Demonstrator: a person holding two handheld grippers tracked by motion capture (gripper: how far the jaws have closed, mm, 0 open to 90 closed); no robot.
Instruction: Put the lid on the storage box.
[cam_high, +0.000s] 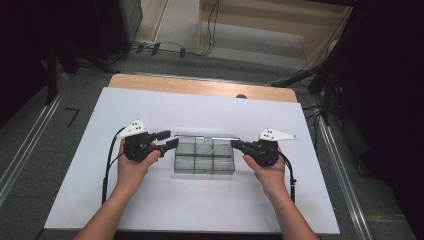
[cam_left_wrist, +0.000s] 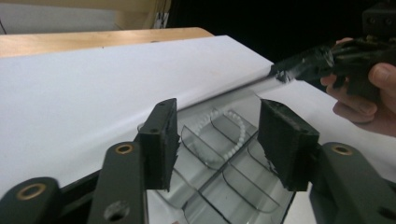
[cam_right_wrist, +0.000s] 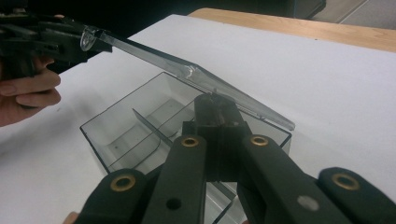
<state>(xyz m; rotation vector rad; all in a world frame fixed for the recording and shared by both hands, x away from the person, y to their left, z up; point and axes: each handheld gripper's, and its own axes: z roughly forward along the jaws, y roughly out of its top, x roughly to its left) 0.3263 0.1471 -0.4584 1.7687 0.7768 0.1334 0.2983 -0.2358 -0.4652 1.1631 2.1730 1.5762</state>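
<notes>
Clear compartment box (cam_high: 204, 156) sits mid-table on white sheet (cam_high: 100, 200), between both hands. Its lid (cam_right_wrist: 187, 70) is raised, hinged open and tilted. Right gripper (cam_high: 235, 145): jaws fully closed, at the box's right end and against lid edge; whether they pinch the lid can't be told. Left gripper (cam_high: 169, 140): jaws approx. half open, nothing between pads, just beside box's left end. White bead string (cam_left_wrist: 224, 128) lies in a far compartment.
</notes>
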